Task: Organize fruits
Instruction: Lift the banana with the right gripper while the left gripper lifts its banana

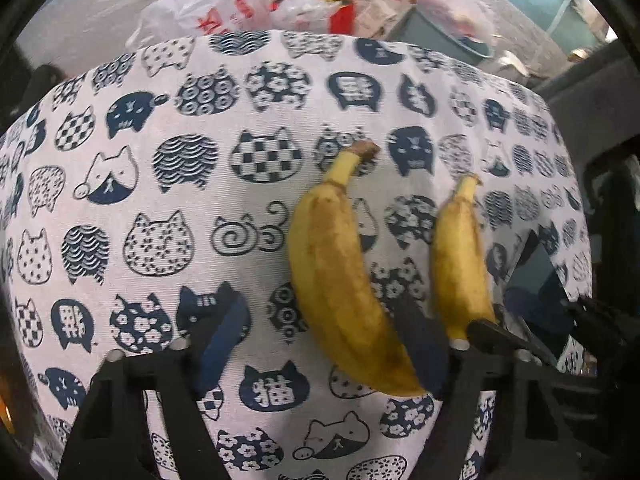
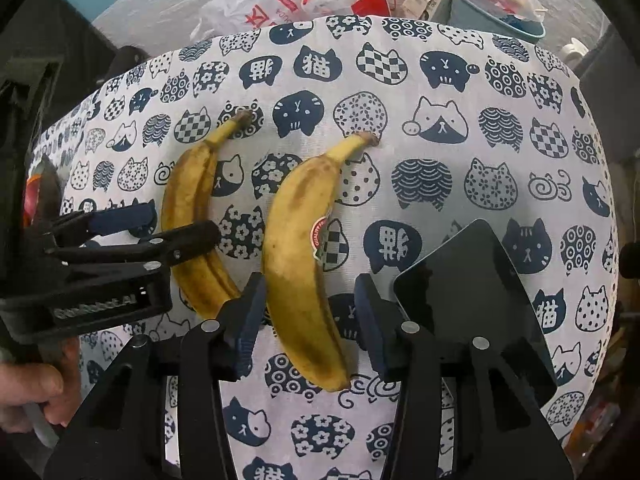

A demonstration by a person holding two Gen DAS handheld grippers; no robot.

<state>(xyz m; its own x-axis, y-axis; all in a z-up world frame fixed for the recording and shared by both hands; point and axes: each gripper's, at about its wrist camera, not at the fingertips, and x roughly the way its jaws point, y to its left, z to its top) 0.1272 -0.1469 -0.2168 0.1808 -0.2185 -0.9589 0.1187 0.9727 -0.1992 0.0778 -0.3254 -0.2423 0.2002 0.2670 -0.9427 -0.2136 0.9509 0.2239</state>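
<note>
Two bananas lie parallel at frame centre: left banana (image 2: 192, 216), stickered banana (image 2: 300, 240). Both tongs part-open, gripping nothing: left gripper (image 2: 176, 226) straddles the first, right gripper (image 2: 308, 320) the second. Remaining fruit unseen.

— What covers the table?
— A woven cloth (image 2: 440, 280), matt, printed with navy cats.
— And the bananas (image 2: 300, 248)?
— Smooth, waxy yellow skin, brown-flecked (one bears a glossy paper sticker (image 2: 320, 236)).
— The tongs (image 2: 310, 320)?
— Matt black plastic with blue rubbery pads; beside them a glossy dark tablet (image 2: 472, 292).
</note>
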